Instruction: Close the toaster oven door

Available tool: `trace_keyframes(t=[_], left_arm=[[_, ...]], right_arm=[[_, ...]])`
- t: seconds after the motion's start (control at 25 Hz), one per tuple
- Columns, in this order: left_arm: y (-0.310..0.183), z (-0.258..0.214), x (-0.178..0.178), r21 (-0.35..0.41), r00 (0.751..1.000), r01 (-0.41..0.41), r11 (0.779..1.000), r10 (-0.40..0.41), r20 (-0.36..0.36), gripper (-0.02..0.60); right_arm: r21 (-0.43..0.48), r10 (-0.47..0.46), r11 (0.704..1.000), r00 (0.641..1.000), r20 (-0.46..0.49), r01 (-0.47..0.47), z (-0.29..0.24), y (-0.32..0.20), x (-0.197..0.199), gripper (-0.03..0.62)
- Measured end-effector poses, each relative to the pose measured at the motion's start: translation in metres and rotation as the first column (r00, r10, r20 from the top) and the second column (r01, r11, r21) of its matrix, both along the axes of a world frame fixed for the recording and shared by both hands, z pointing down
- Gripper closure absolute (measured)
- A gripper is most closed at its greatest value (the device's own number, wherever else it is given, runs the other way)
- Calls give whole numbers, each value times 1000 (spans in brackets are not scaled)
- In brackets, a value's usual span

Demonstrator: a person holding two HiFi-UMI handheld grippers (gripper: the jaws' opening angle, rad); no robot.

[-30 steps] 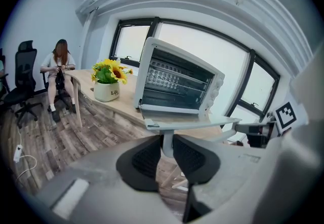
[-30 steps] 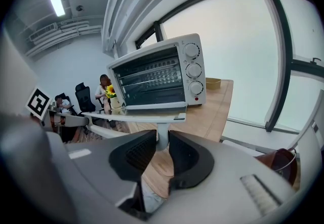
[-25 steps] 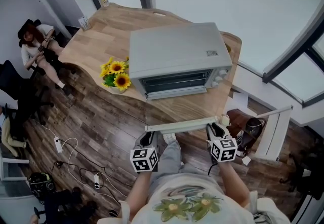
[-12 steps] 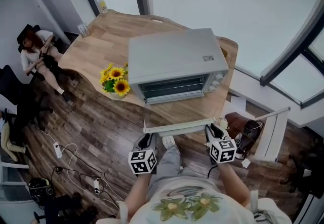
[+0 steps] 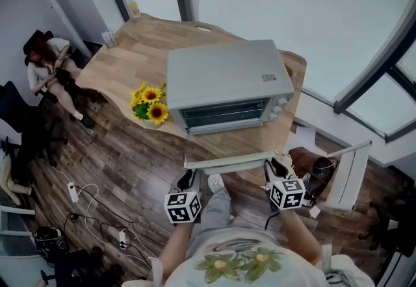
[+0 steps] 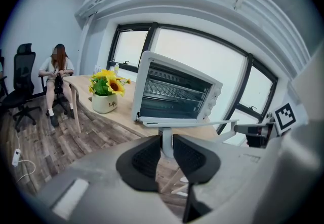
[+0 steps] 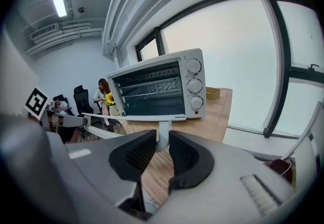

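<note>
A silver toaster oven [image 5: 224,74] stands on the wooden table [image 5: 140,52], its front towards me. Its door lies open and flat, and the white handle bar [image 5: 231,162] runs along its near edge. My left gripper [image 5: 188,178] is shut on the handle's left post [image 6: 166,143]. My right gripper [image 5: 277,164] is shut on the right post [image 7: 162,139]. Both gripper views look past the jaws into the open oven [image 6: 174,91] with its wire racks; the knobs [image 7: 194,83] show in the right gripper view.
A pot of sunflowers [image 5: 149,100] sits left of the oven near the table edge. A cup [image 5: 109,37] and a bottle [image 5: 134,6] stand at the far end. A person [image 5: 49,62] sits at left among office chairs. Cables [image 5: 84,195] lie on the floor.
Almost nothing: the head view has shifted slightly, and both grippers keep their hold on the handle with the door still flat.
</note>
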State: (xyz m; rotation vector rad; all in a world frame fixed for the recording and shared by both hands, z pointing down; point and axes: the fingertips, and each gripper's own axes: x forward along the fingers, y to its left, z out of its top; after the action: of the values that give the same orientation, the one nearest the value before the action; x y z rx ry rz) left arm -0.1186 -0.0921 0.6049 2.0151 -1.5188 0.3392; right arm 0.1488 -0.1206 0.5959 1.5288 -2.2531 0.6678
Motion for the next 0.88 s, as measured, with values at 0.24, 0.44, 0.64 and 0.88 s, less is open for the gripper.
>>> trace_keyframes(t=[0.24, 0.44, 0.64, 0.88], left_arm=[[0, -4, 0, 0, 1000, -8, 1000, 8, -5, 492], [-4, -8, -1, 10, 1000, -7, 1000, 7, -16, 491], [-5, -10, -1, 4, 1000, -3, 1000, 3, -15, 491], [-7, -13, -2, 15, 1000, 4, 1000, -3, -29, 491]], right_arm=[[0, 9, 1000, 1000, 11, -9, -4, 0, 0, 510], [14, 17, 1000, 1000, 18, -18, -9, -3, -1, 510], [24, 21, 999, 1000, 15, -22, -11, -4, -1, 510], [33, 23, 999, 999, 23, -24, -15, -6, -1, 510]])
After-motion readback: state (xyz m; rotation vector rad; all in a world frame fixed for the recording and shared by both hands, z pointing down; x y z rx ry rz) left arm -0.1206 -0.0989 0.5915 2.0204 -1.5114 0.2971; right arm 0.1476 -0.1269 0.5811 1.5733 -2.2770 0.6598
